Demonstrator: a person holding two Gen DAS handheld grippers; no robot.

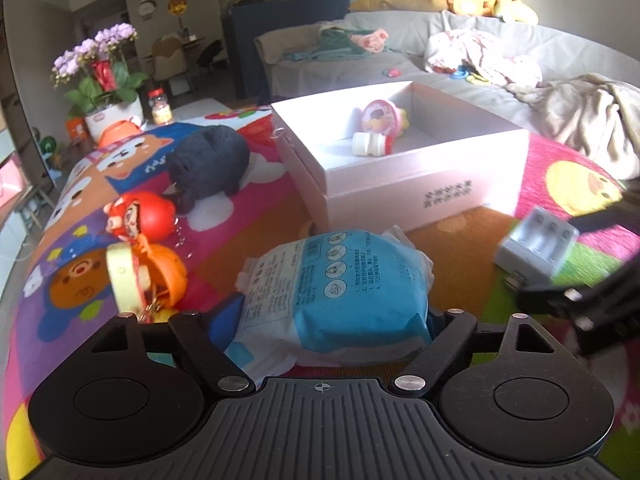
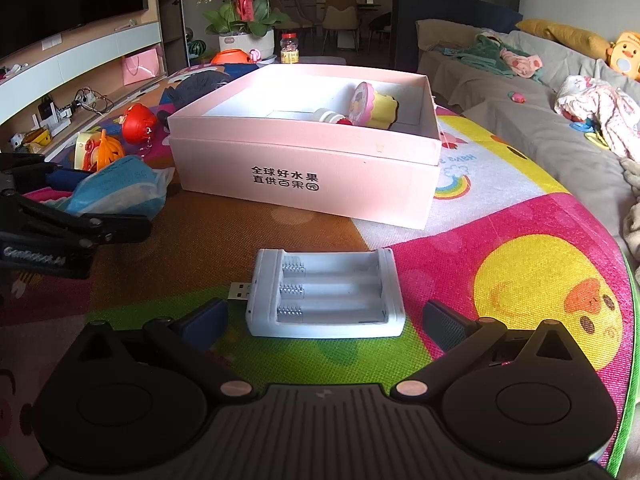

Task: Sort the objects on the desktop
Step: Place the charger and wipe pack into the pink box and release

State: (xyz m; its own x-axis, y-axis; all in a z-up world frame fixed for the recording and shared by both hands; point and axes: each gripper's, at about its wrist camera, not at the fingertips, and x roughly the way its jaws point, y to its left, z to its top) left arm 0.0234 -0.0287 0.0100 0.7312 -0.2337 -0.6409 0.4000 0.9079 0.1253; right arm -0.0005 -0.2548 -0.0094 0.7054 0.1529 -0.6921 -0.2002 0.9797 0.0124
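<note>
**Left wrist view**
- The left gripper (image 1: pixel 334 316) is seen with a blue-and-white soft packet (image 1: pixel 332 288) lodged between its fingers; both blue pads are seen right at the packet's sides, so it is judged to be gripped.
- Small printed text and four round pictograms are noted on the packet's blue face; the writing is too fine to be read.
- A pink open box (image 1: pixel 404 168) is found beyond the packet on the colourful play mat (image 1: pixel 452 248). Two lines of dark characters are printed on its near wall, not legible here.
- Inside the box, a small white bottle with a red end (image 1: pixel 370 145) is lying on its side, with a pink-and-yellow round toy (image 1: pixel 380 118) just behind it.
- A red figure toy (image 1: pixel 140 212), an orange toy (image 1: pixel 152 276) and a dark plush (image 1: pixel 208 164) are recorded left of the packet.
- A white battery charger (image 1: pixel 534 248) is seen at right, near the right gripper's black fingers.

**Right wrist view**
- The right gripper (image 2: pixel 326 320) is held wide open; nothing is gripped. The charger (image 2: pixel 324 296) lies on the mat between the fingers, apart from both pads, its three bays unfilled and its USB plug pointing left.
- On the box wall (image 2: pixel 304 184) the print is read as "全球好水果 直供百果园".
- The left gripper (image 2: pixel 76 216) is seen at the left edge, with lettering on its body, partly read as "GenRobot.AI".
</note>
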